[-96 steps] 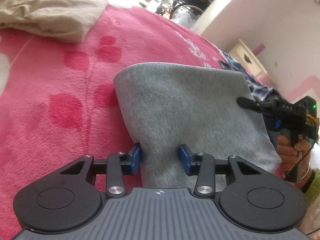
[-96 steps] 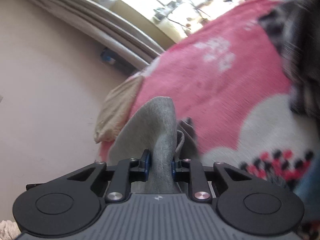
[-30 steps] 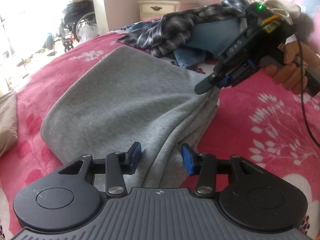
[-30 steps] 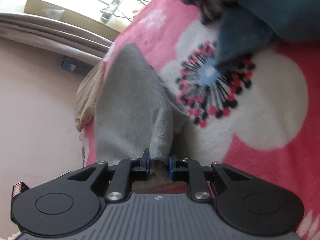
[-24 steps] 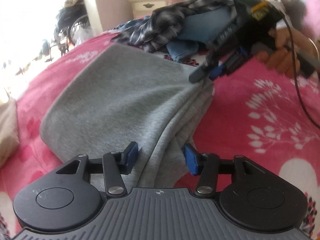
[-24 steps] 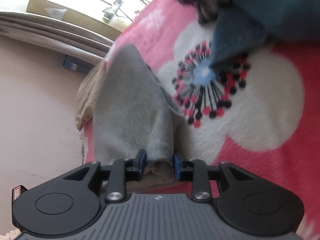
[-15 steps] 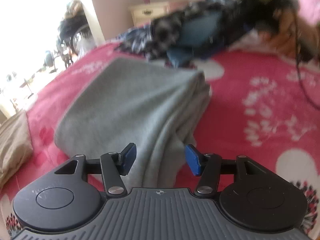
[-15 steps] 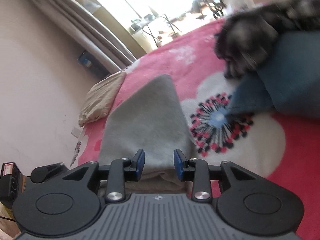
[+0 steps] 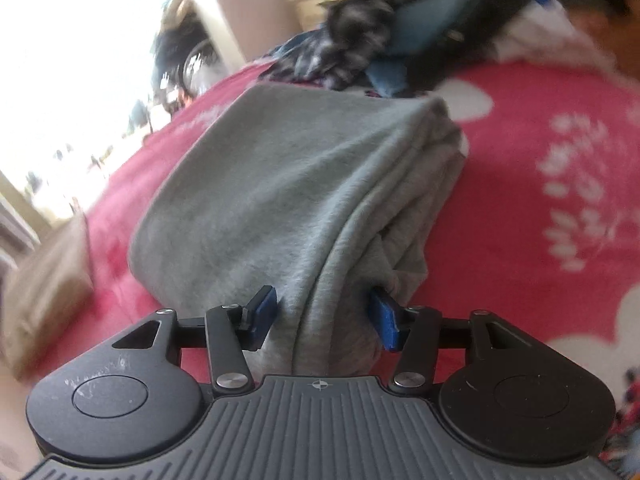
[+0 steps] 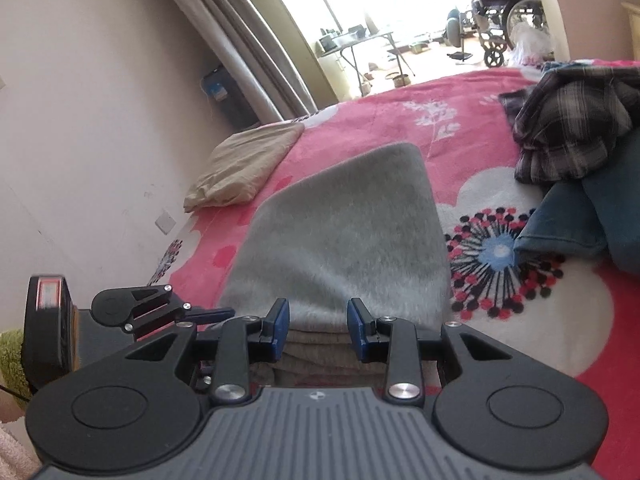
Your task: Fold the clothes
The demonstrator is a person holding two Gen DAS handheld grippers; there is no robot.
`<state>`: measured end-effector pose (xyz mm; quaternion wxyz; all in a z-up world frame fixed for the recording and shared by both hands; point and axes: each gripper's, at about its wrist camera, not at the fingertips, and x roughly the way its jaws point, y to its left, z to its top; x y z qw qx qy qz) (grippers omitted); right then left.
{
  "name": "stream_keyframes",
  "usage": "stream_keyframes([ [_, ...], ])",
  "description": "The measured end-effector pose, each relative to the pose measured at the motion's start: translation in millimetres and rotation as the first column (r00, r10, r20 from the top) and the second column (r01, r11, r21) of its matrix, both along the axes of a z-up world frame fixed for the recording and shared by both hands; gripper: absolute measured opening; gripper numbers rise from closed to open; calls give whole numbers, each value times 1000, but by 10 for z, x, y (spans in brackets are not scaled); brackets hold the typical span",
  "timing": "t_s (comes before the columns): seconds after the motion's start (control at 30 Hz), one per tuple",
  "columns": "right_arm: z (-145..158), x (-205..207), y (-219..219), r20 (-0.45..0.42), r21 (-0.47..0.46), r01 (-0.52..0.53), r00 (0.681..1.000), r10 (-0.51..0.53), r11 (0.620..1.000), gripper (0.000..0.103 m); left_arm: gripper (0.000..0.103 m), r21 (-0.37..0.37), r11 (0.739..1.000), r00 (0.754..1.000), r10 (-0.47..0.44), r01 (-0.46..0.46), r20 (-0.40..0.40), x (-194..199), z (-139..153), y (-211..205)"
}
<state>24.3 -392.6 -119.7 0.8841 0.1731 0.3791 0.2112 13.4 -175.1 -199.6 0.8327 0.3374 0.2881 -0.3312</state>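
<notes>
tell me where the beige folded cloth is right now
In the right wrist view the beige folded cloth lies on the pink blanket by the wall, left of and beyond the grey garment.

Pink flowered blanket (image 10: 360, 128) across the frame, wheelchair (image 10: 506, 4) at upper right in the bright doorway, folding table (image 10: 356, 46) beside it (small clutter on top), grey curtain (image 10: 240, 52) upper left, cream nightstand (image 9: 332, 4) blurred.

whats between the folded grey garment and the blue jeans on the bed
In the right wrist view, only bare blanket separates the grey garment from the blue jeans: its white flower patch with a black-and-red starburst print.
</notes>
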Motion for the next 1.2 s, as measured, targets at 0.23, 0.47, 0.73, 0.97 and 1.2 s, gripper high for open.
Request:
stream_keyframes([
  [0.23,-107,-106,157,-3,31,-76,997,76,997,36,60,66,994,993,-95,91,66,-86,-59,-63],
  [0.47,-263,-191,320,-28,-19,-128,991,128,992,35,52,29,999,992,-32,28,122,-75,-18,-84],
  [0.73,-449,-168,304,-86,22,-108,990,110,994,35,59,116,993,976,-52,28,212,-133,-209,-202],
  [0.97,-422,-212,374,-59,-9,-142,988,141,990,35,42,213,977,891,-98,1,444,-318,-387,-268],
  [1.2,-406,-223,489,9,-27,-190,982,191,981,22,40,275,961,869,-146,12,472,-347,-498,-276],
])
